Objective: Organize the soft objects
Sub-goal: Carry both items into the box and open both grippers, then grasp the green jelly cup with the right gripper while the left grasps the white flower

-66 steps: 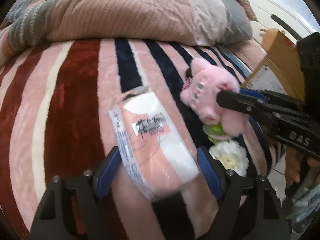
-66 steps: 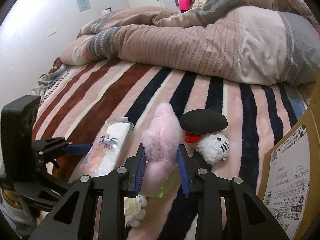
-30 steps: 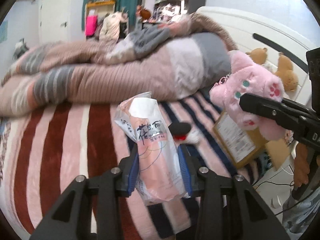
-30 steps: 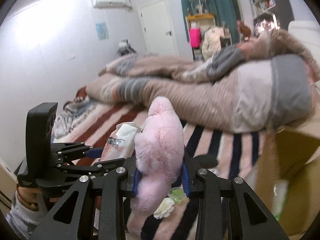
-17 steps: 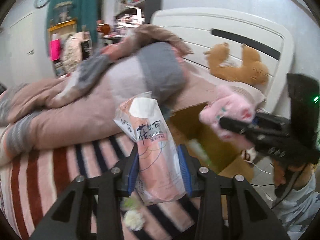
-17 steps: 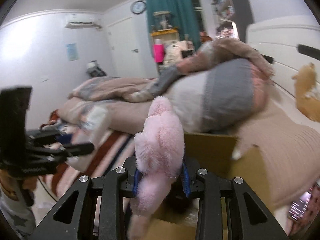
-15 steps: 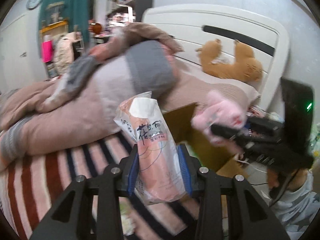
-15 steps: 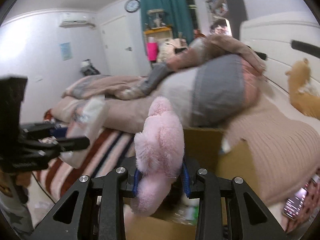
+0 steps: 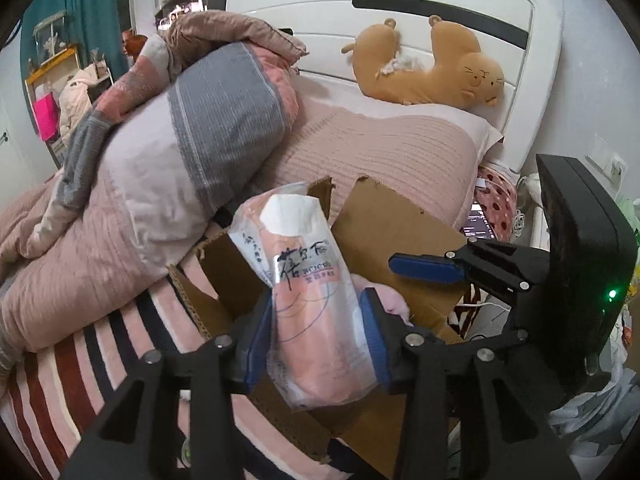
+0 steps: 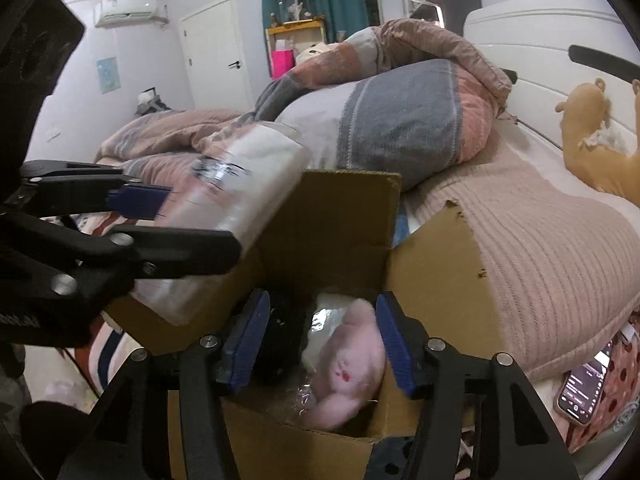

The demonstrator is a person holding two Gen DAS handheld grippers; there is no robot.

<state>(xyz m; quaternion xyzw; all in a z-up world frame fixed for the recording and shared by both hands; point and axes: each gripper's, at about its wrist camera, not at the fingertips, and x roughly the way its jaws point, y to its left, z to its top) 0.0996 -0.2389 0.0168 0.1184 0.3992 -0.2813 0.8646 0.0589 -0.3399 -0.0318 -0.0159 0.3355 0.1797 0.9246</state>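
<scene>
The pink plush toy (image 10: 352, 364) lies inside the cardboard box (image 10: 436, 276) on the bed, beside a dark item at its 9 o'clock. The right tongs (image 10: 320, 340) hang released above it, fingers apart and touching nothing. At 10 o'clock, the left tongs (image 9: 316, 340) are clenched on a plastic-wrapped pink towel pack (image 9: 304, 280) held over the box's edge.

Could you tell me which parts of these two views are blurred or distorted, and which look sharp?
Left wrist view: the tissue pack in the left gripper is sharp, its print legible; fisheye bends the headboard.
Right wrist view: the same pack is motion-smeared; the pink plush in the cardboard box, below the open right gripper, is slightly soft.
</scene>
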